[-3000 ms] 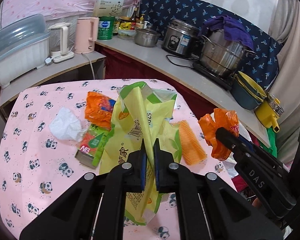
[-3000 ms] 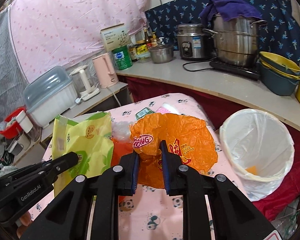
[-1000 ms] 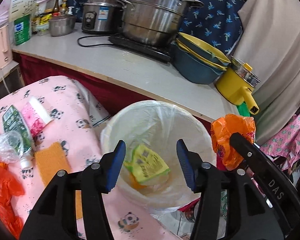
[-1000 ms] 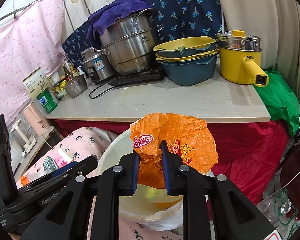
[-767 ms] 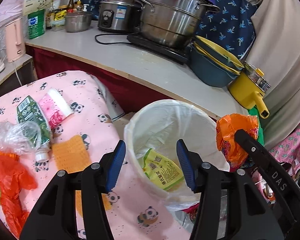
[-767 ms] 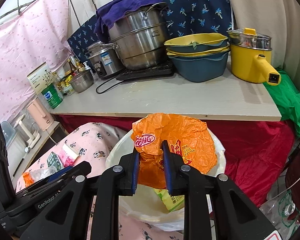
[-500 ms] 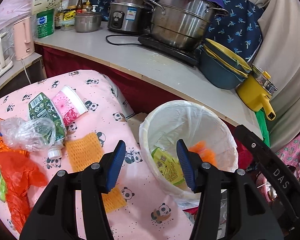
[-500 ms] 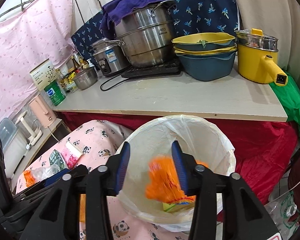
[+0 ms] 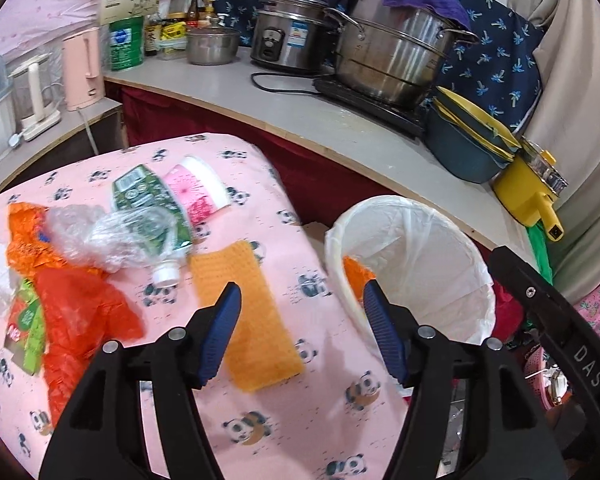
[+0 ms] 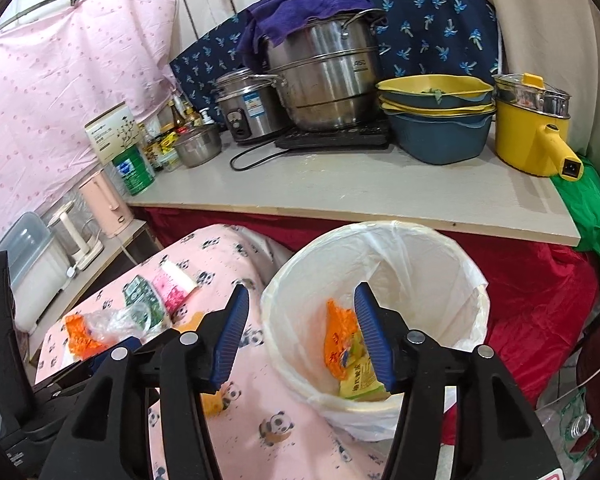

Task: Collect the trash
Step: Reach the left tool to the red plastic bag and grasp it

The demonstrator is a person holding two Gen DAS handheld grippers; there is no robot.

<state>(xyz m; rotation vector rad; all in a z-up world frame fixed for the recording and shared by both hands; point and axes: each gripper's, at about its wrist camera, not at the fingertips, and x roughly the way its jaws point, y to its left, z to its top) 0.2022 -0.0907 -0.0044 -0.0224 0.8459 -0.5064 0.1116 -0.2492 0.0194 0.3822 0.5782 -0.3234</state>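
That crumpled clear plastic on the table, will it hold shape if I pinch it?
Probably not: the crumpled clear plastic looks thin and wrinkled, so it should collapse. Likely very light. It drapes over the green tube, so it may drag that along.

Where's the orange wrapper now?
In the right wrist view, the orange wrapper lies inside the bin, on a yellow packet, right of the table.

Shiny steel pot (image 10: 324,88); thin glossy plastic bin liner (image 10: 432,264); matt cloth table cover (image 9: 260,412); crinkled orange wrapper (image 10: 340,336)
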